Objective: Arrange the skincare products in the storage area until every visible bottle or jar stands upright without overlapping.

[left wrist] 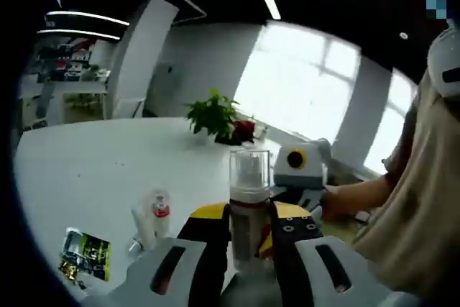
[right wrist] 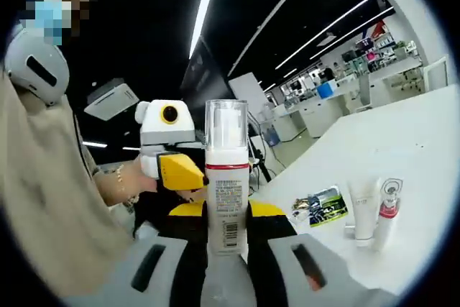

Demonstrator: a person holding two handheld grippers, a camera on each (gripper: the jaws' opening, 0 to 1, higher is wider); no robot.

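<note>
Left gripper (left wrist: 251,246): jaws closed on a pump bottle (left wrist: 249,206), held upright by its lower body, clear cap on top, raised off the white worktop (left wrist: 93,170). Right gripper (right wrist: 228,249): jaws likewise clamped on a pump bottle (right wrist: 226,177) with a red band and printed label, barcode low on its front; possibly the same bottle gripped from both sides, though hard to confirm.

Just past the bottle in each view, the opposite gripper, carried in a person's hand (right wrist: 118,185).

Further out on the worktop, lying flat: a white tube (right wrist: 364,210) just beside a slim red-collared bottle (right wrist: 387,213), and near them a printed sachet (right wrist: 321,206). Same trio in the left gripper view: tube (left wrist: 142,226), slim bottle (left wrist: 161,210), sachet (left wrist: 86,253). Potted plant (left wrist: 214,115) at the far edge.
</note>
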